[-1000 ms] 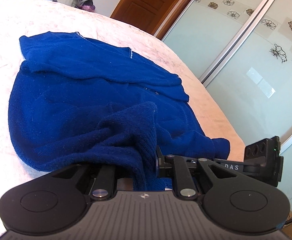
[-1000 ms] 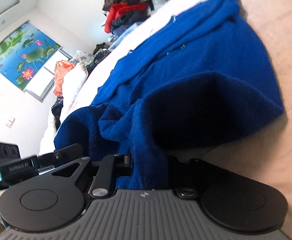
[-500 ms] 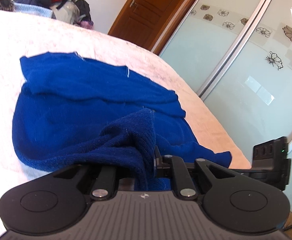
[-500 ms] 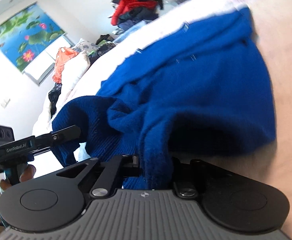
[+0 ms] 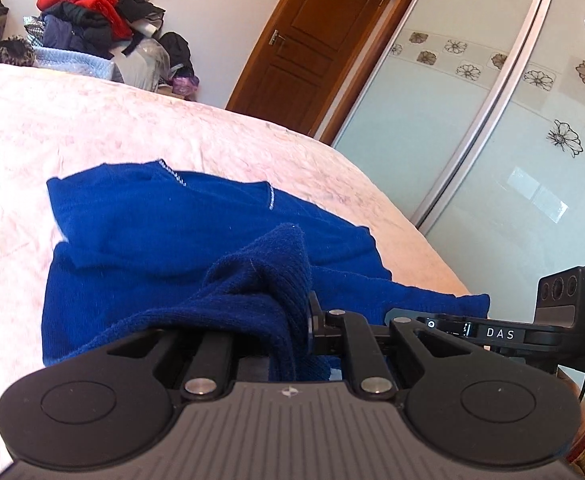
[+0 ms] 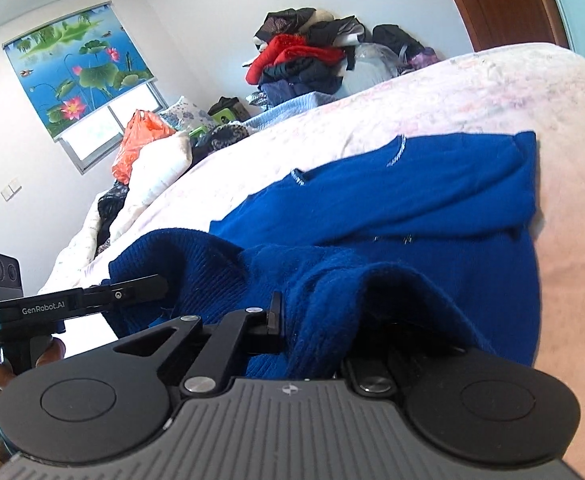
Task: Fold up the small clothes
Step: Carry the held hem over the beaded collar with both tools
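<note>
1. Blue is the colour of the soft knitted sweater [image 5: 164, 248] I am folding. It lies on the pink fuzzy bed cover [image 5: 92, 120], closer to the bed's right edge, by the glass sliding doors [image 5: 492, 160].

2. My left gripper [image 5: 292, 336] is squeezed tight on a bunch of the sweater's near edge. My right gripper [image 6: 312, 332] is squeezed tight on another bunch of that edge.

3. What changed: a second ago the sweater filled most of both views. Now both grippers have gone up and pulled back toward me, so I see more bed and the pile of red and dark clothes [image 6: 304, 56] past the far edge.

4. The held edge now stands up in a peak, off the bed. The rest of the sweater has stayed flat.

5. I think this means the fold has begun. Next I should carry the held edge over toward the far edge and lay it down flat.

6. The knit is floppy, so I must keep both sides level.
</note>
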Available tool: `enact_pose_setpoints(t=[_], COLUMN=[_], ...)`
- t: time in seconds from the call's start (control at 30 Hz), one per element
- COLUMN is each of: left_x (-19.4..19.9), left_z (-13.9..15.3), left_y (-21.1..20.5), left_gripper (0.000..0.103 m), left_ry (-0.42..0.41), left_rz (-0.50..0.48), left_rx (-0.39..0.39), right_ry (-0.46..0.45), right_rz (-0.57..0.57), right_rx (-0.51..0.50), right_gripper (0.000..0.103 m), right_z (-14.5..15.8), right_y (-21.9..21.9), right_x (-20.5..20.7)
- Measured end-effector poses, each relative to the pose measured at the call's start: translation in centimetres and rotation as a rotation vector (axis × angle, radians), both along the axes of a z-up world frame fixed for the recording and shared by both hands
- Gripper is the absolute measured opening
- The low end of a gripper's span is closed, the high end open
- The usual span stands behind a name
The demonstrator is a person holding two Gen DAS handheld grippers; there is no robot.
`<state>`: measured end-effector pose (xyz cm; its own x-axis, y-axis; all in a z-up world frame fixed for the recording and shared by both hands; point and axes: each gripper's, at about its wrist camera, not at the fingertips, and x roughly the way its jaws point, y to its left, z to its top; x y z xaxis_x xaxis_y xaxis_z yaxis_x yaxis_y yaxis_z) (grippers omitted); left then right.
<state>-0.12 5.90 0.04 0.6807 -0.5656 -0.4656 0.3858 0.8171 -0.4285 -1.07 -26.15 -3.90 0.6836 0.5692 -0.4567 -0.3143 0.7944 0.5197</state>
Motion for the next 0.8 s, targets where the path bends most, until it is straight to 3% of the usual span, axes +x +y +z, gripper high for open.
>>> enact_pose_setpoints(t=[0.57, 0.8], left_x=[2.6, 4.4], left_z=[2.0, 2.5], left_y=[-0.3, -1.3], left_gripper=[0.014, 0.014], left_ry=[-0.031, -0.021], left_rz=[0.043, 0.054], left_rx=[0.016, 0.08], right_ry=[-0.065, -0.075], right_rz=[-0.006, -0.024], right_rx=[0.0, 0.0], right_gripper=[0.009, 0.009], right_z=[2.1, 2.2], right_y=[-0.6, -1.1], right_x=[2.6, 4.3])
